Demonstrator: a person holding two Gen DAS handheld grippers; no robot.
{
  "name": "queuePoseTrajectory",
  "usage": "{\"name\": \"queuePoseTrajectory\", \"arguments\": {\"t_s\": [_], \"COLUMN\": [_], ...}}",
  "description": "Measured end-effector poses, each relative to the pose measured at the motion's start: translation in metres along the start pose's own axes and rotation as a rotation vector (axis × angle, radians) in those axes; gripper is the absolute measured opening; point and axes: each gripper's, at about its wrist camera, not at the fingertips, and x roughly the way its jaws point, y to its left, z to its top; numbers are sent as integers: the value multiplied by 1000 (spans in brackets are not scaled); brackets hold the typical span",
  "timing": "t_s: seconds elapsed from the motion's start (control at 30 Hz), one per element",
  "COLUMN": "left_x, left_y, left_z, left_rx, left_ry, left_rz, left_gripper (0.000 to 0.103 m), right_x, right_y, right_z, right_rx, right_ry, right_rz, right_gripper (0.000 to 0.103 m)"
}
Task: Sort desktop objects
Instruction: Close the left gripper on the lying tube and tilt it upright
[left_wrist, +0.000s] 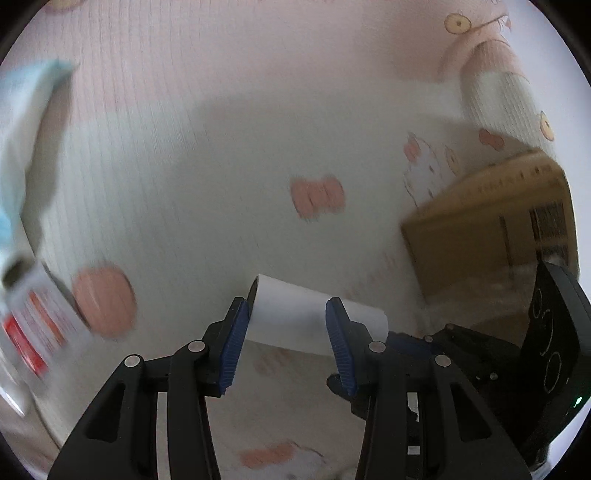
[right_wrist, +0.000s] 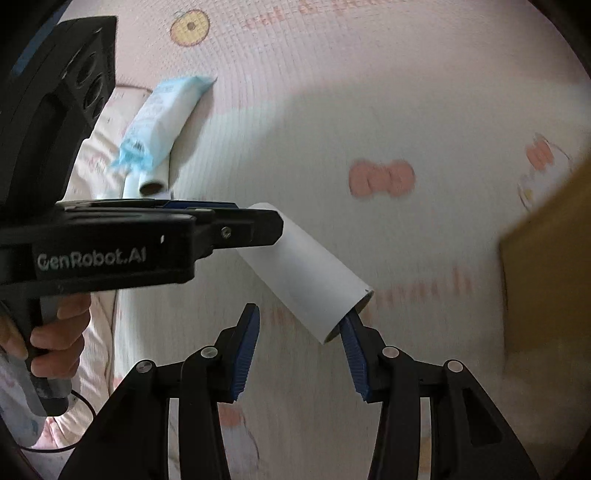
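On a pink and white patterned cloth (right_wrist: 332, 110), the white paper roll (right_wrist: 306, 273) serves as the landmark, held off the cloth between the two grippers.

Far to the roll's left in the left wrist view, a blurred white and red packet (left_wrist: 33, 325) is cut by the frame edge, and above it lies a pale blue and white wrapper (left_wrist: 22, 122), smeared by motion. In the right wrist view that wrapper reads as a torn pack (right_wrist: 162, 114) up and left of the roll, with a further roll's open end (right_wrist: 153, 184) showing at its torn end.

The left gripper (left_wrist: 286, 332) has its blue pads clamped across the roll near one end, the roll lying crosswise between them. From the right wrist camera the same gripper reaches in from the left, a hand (right_wrist: 55, 343) on its grip, and covers that end of the roll.

The right gripper (right_wrist: 299, 350) sits at the roll's other end: one blue finger (right_wrist: 351, 339) goes into the hollow core, the other finger stands apart outside to the left, touching nothing, so the jaws are spread. In the left wrist view only its black body shows right of the roll; the far end is hidden there.

Right of the roll stands a brown cardboard box (left_wrist: 491, 229), blurred, its printing unreadable, cut by the edge in the right wrist view.
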Motion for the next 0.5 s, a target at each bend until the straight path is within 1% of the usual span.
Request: {"name": "queuePoseTrajectory", "arguments": {"t_s": [0.1,0.17,0.2,0.27,0.33,0.43,0.5], "left_x": [-3,-6,-8,-11,-17,-26,-31], "left_y": [-8,-6,-4,2,10,17,20], "left_z": [-19,-28,-31,-34,-37,-44,-49], "left_rx": [-14,-32,-51,-93,-131,-161,-175], "left_ry": [-16,-28,-38,-53,-70,-101,-116], "left_rz": [-23,-19,-20,-17,-3,-10,-19], "left_gripper": [47,48,50,53,56,58,59], "right_x": [-2,-7,-9,-11,-15,-17,-20], "right_y": [12,15,15,18,17,19,24], "right_z": [-18,-33,-39,-47,-56,-64,-66], "right_rx": [-12,-17,-13,-9,-24,-60,-118], "right_ry": [-5,-2,0,-7,-20,-13,-19], "right_rz": [-50,-38,-30,-47,-81,-118,-160], "right_gripper": [43,43,44,55,60,61,61]}}
